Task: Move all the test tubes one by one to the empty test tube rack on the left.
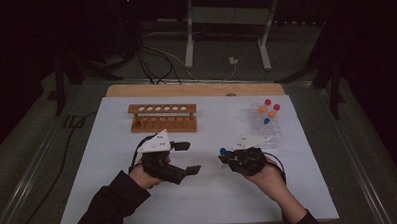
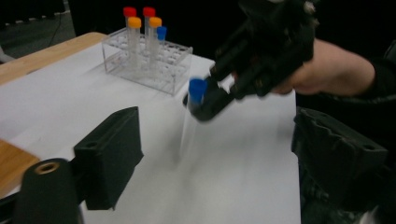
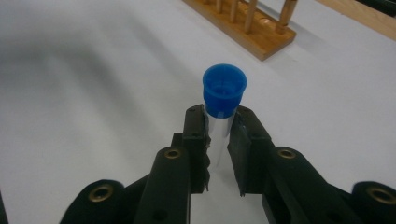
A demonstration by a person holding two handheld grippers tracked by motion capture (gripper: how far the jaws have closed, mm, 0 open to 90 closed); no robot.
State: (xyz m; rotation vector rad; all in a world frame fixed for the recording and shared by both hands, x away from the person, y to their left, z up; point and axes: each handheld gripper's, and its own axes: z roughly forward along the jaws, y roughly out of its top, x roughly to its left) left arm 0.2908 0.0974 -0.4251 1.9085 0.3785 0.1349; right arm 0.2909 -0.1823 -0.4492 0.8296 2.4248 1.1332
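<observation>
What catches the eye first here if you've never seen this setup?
Probably the blue-capped tube, pinched just under its cap by the right claw above the white table. Behind it to the right, a clear rack holds more tubes with red, orange and blue caps. An empty wooden rack stands beyond the open left claw.

The blue-capped tube (image 2: 191, 116) is motion-blurred below its cap (lower end indistinct), its middle hidden between jaws.

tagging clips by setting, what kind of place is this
Probably a lab-style recording bench: a wooden test tube rack, a clear rack of capped tubes, and the right gripper holding a blue-capped tube.
</observation>
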